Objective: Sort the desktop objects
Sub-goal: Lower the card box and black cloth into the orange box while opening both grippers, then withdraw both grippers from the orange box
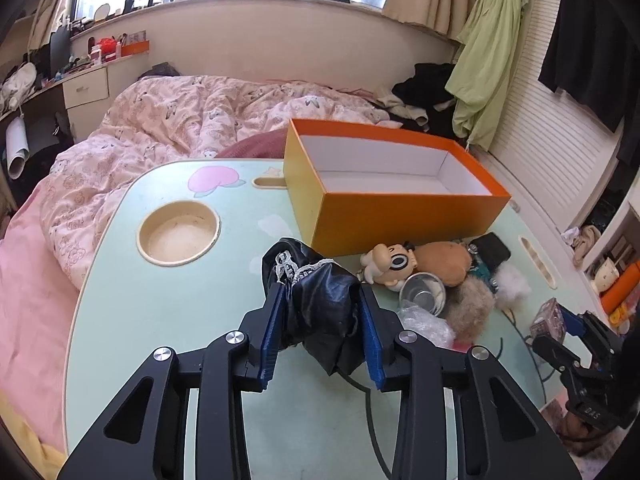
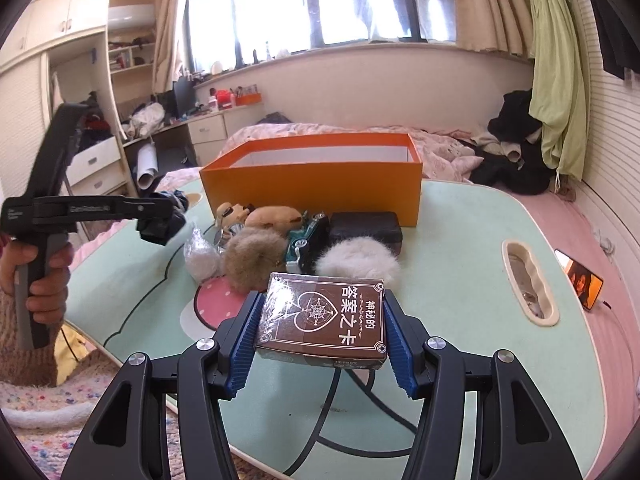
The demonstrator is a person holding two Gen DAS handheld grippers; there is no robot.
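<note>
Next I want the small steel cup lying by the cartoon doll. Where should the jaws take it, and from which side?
Take the steel cup by its rim, one jaw inside the mouth and one outside. It lies tipped with its open mouth facing up and toward the table's near edge, so come from above on that near side. The cartoon doll, brown pompom and crumpled plastic crowd its other sides.

The brown, film-wrapped card box [image 2: 322, 320] carries white Chinese characters on its top face, reading 神秘的 in a small line and 答案之卡 in larger type, beside a heart outline with a star-shaped web figure inside. The black body of the left claw [image 2: 160, 220] bears pale lettering along its side, too blurred to read. The right claw's black housing [image 1: 592, 412] shows small raised letters, seemingly "DAS".
</note>
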